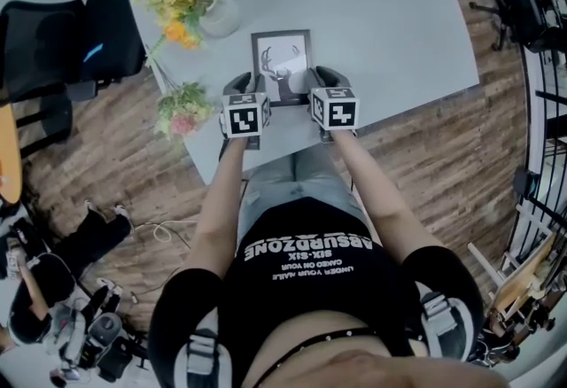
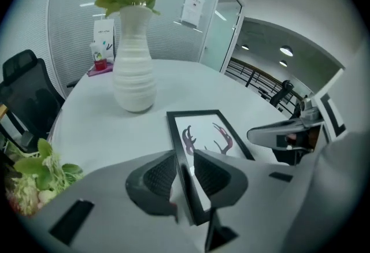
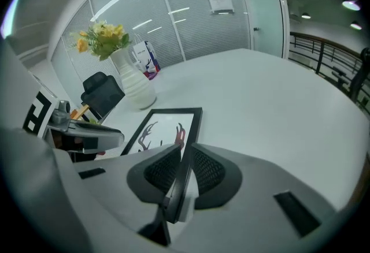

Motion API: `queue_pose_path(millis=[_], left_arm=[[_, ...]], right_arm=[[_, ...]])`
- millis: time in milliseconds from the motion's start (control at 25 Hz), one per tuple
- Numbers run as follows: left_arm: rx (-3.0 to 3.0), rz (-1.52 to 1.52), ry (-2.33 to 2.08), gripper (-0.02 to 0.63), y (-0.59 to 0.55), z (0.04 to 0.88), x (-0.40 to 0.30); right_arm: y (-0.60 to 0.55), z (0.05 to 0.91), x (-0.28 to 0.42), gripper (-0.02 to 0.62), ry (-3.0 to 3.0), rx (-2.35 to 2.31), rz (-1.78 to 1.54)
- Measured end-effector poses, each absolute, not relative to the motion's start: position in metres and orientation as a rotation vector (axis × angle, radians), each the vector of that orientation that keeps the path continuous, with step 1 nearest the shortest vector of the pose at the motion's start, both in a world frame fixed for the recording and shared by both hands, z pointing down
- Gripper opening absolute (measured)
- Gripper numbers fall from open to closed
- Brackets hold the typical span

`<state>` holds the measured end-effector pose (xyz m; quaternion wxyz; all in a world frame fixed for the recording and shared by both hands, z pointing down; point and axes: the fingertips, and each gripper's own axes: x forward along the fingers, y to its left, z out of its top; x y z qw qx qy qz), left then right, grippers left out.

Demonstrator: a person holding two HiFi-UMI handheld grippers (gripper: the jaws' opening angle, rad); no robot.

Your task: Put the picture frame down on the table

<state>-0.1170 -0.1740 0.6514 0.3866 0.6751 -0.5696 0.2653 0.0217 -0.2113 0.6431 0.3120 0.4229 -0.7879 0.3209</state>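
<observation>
Your left gripper (image 1: 241, 87) and right gripper (image 1: 322, 79): jaws of each closed tight on the near side edges of the picture frame (image 1: 282, 63), one per side. No gap between pads and frame in either gripper view.

Frame sits centre of the head view, low over the grey table (image 1: 390, 14), deer print up, below the white vase (image 1: 219, 17).

Far edge looks to be at the tabletop. Cannot tell whether the near edge rests.

Judgement: lowering nearly done. Left to do: settle the near edge, open both jaws, draw back.
</observation>
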Motion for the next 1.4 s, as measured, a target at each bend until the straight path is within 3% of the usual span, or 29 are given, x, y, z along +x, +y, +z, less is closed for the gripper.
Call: queue_pose_path(millis=[120, 360, 720, 1400], left_arm=[[1.799, 0.585, -1.482, 0.098, -0.176, 0.612, -0.113], [2.03, 0.447, -1.582, 0.02, -0.151, 0.517, -0.102], [2.264, 0.022, -1.639, 0.015, -0.106, 0.387, -0.091], [2.252, 0.023, -1.592, 0.015, -0.043, 0.389, -0.101]], right_arm=[[-0.214, 0.605, 0.019, 0.019, -2.177, 1.145, 0.817], [-0.184, 0.516, 0.021, 0.016, -2.417, 1.176, 0.808], [-0.142, 0.417, 0.038, 0.015, -2.642, 1.16, 0.828], [-0.065, 0.419, 0.016, 0.015, -2.602, 1.039, 0.76]])
